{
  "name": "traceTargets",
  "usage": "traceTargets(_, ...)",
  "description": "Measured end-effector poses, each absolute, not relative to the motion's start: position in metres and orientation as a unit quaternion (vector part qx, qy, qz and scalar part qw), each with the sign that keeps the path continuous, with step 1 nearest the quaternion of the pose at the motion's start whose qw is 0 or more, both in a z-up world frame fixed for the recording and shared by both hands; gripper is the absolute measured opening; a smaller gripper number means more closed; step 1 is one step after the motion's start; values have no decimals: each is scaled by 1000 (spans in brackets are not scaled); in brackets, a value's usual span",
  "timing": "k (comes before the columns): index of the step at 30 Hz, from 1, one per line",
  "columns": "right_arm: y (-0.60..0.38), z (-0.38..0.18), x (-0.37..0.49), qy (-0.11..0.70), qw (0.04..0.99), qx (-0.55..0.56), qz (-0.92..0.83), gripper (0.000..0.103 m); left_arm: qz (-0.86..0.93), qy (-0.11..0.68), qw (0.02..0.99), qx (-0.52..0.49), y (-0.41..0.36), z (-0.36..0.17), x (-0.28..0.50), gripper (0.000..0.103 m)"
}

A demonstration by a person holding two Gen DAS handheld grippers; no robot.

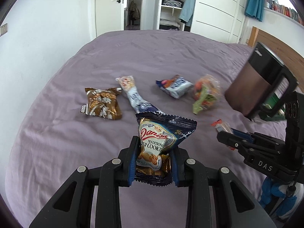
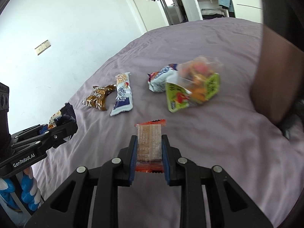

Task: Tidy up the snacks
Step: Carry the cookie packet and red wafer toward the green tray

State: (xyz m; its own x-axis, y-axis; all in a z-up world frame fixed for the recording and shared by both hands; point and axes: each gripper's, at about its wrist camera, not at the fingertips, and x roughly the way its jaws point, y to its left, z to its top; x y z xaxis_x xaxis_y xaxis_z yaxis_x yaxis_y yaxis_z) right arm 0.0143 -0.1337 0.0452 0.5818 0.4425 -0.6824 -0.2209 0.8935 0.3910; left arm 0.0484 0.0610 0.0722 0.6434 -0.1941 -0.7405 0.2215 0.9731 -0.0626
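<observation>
My left gripper [image 1: 154, 144] is shut on a dark blue Danisa butter cookies packet [image 1: 161, 142], held above the purple bed [image 1: 76, 133]. My right gripper [image 2: 149, 139] is shut on a small orange-edged wafer packet [image 2: 149, 142], also above the bed. On the bed lie a brown-gold packet [image 1: 101, 103], a long white-blue packet [image 1: 133, 95], a blue-white packet [image 1: 173, 85] and a blurred green-orange bag [image 1: 206, 95]. These also show in the right wrist view: brown packet [image 2: 98, 96], white-blue packet [image 2: 122, 95], blue-white packet [image 2: 161, 78], green bag [image 2: 193, 86].
A dark brown box [image 1: 256, 83] is blurred at the right, large in the right wrist view [image 2: 275, 79]. A white wall [image 1: 38, 38] runs along the bed's left side. A door and open wardrobe [image 1: 172, 5] stand beyond the bed's far end.
</observation>
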Motion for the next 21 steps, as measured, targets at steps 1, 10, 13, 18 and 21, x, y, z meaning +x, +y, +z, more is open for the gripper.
traceTargets(1, -140, 48, 6, 417, 880, 132, 184, 3, -118, 408, 905, 16, 57, 75, 43, 26)
traceTargets(10, -206, 74, -68, 419, 890, 126, 127, 3, -136, 411, 901, 27, 25, 101, -11, 26)
traceTargets(13, -233, 83, -91, 415, 895, 129, 104, 3, -142, 407, 902, 34, 12, 112, -28, 26)
traceTargets(18, -274, 97, -123, 398, 904, 139, 68, 3, -163, 396, 902, 51, -18, 131, -51, 26)
traceTargets(21, -295, 106, -139, 386, 909, 145, 51, 3, -178, 389, 902, 63, -40, 142, -63, 26)
